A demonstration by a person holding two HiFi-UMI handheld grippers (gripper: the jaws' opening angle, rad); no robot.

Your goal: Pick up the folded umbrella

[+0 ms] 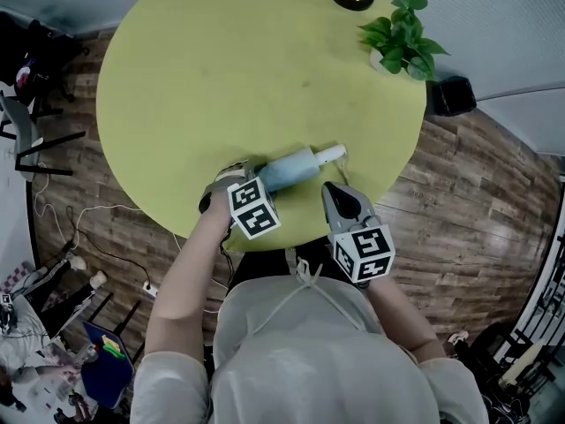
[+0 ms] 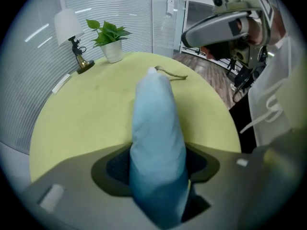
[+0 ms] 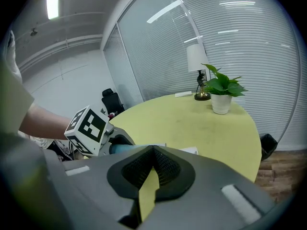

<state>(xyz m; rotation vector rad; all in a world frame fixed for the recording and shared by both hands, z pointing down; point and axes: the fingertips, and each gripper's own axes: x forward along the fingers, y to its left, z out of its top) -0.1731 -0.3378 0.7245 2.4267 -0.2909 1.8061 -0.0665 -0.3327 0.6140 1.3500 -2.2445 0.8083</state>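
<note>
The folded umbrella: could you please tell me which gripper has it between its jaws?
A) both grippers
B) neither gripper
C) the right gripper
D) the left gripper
D: in the left gripper view the light blue folded umbrella fills the gap between the pads of the left gripper, while the right gripper has its jaws together with nothing between them.

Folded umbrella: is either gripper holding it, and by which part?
The left gripper is clamped on the folded umbrella around its blue body, at the end opposite the white handle. The right gripper holds nothing.
</note>
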